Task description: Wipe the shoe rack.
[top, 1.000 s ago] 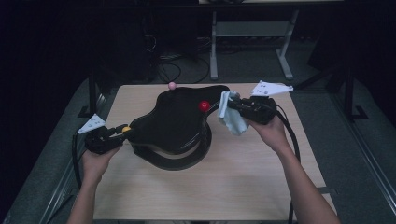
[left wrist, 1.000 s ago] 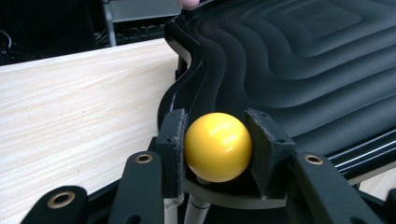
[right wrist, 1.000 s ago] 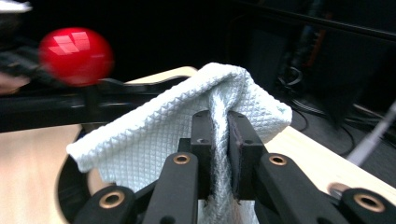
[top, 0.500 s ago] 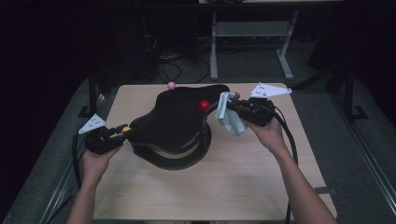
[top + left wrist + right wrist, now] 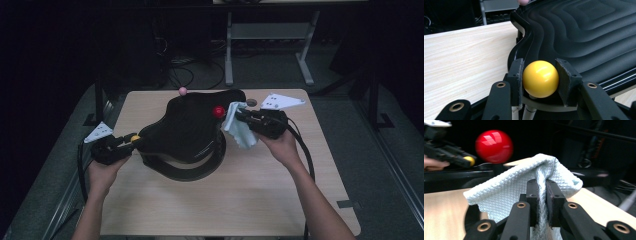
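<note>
- We hold the pale blue cloth [image 5: 524, 187] pinched between the jaws of the right gripper [image 5: 541, 195]; its waffle weave bunches over the pads and hangs down on either side of them.
- In the high view the cloth [image 5: 239, 127] hangs at the right edge of the black wavy board [image 5: 187, 127], just beside the red ball [image 5: 218, 111] that stands on a short stem at that edge.
- From the right gripper view the red ball [image 5: 494, 146] sits up and to the left of the cloth, close by; we cannot tell whether the two touch.
- Our left gripper [image 5: 540, 78] is clamped on the yellow ball [image 5: 540, 78], one pad pressed to each side of it, at the board's left tip [image 5: 135, 138].
- The board's ridged black surface [image 5: 586, 32] spreads away behind the yellow ball.
- The board rests on a black ring base [image 5: 200, 170] on the light wooden table [image 5: 240, 200].
- A small pink ball [image 5: 183, 91] stands at the board's far edge.
</note>
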The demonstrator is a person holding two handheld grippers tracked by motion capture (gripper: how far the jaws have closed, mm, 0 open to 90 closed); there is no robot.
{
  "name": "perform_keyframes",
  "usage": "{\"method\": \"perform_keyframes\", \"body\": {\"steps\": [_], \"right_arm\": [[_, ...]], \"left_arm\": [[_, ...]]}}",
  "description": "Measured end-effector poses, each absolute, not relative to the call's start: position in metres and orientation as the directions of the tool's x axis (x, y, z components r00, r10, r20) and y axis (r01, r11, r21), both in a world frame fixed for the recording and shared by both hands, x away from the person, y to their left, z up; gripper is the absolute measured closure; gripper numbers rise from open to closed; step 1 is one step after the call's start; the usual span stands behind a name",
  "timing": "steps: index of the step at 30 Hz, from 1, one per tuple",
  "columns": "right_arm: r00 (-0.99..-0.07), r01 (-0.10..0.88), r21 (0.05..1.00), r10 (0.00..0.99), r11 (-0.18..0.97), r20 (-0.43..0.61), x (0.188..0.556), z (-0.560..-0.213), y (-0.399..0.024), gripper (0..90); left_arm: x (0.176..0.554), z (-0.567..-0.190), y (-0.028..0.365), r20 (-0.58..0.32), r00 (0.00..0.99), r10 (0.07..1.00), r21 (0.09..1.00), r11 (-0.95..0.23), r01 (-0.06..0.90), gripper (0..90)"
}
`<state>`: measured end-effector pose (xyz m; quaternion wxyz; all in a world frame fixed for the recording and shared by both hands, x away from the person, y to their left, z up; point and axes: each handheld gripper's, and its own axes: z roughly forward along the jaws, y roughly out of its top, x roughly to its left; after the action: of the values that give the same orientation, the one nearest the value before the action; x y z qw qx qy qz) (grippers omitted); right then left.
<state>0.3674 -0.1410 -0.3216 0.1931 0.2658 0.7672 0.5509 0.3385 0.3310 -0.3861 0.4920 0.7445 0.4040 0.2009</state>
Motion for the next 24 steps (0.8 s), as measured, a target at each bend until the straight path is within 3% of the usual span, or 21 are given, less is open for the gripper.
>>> {"method": "perform_keyframes", "body": {"steps": [13,17,24], "right_arm": [[-0.807,0.183,0.948,0.590,0.261,-0.006,0.358,-0.332,-0.120,81.7],[-0.804,0.195,0.953,0.594,0.230,0.021,0.357,-0.342,-0.122,81.7],[-0.794,0.234,0.933,0.608,0.273,0.022,0.357,-0.359,-0.114,81.7]], "left_arm": [[0.339,-0.386,0.331,-0.105,0.589,0.801,0.896,-0.181,0.406,60.0],[0.339,-0.386,0.331,-0.106,0.589,0.801,0.896,-0.180,0.406,60.0],[0.340,-0.387,0.331,-0.109,0.588,0.802,0.897,-0.175,0.406,60.0]]}}
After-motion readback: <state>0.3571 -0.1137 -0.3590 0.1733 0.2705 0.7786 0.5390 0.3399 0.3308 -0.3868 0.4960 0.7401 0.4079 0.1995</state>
